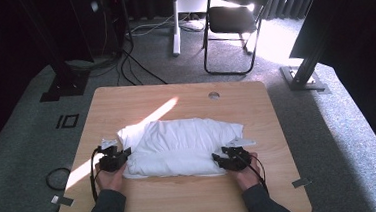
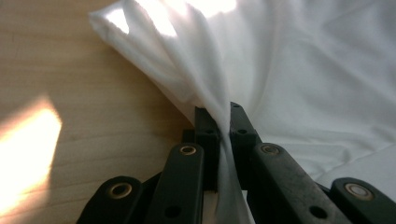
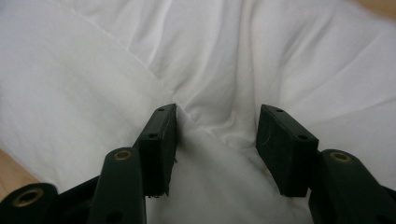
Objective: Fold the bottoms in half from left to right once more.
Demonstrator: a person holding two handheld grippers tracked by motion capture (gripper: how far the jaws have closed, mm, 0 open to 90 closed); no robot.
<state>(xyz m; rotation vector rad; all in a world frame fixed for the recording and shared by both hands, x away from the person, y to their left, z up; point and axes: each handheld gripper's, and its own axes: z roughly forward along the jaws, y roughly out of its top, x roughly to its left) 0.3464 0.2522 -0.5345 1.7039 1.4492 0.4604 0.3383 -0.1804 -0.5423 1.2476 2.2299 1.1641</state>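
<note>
A white garment (image 1: pixel 179 146) lies folded and rumpled across the middle of the wooden table (image 1: pixel 125 98). My left gripper (image 1: pixel 124 154) sits at the cloth's left edge; in the left gripper view its jaws are shut on a pinched fold of the white garment (image 2: pixel 224 126). My right gripper (image 1: pixel 219 160) rests at the cloth's near right edge. In the right gripper view its jaws stand apart over the white garment (image 3: pixel 215 126), with cloth bunched between them but not clamped.
A stripe of sunlight (image 1: pixel 159 110) crosses the table's far left. A round cable hole (image 1: pixel 214 95) sits near the far edge. Beyond the table stand a black folding chair (image 1: pixel 233 22) and a white post (image 1: pixel 174 21). Cables lie on the grey carpet.
</note>
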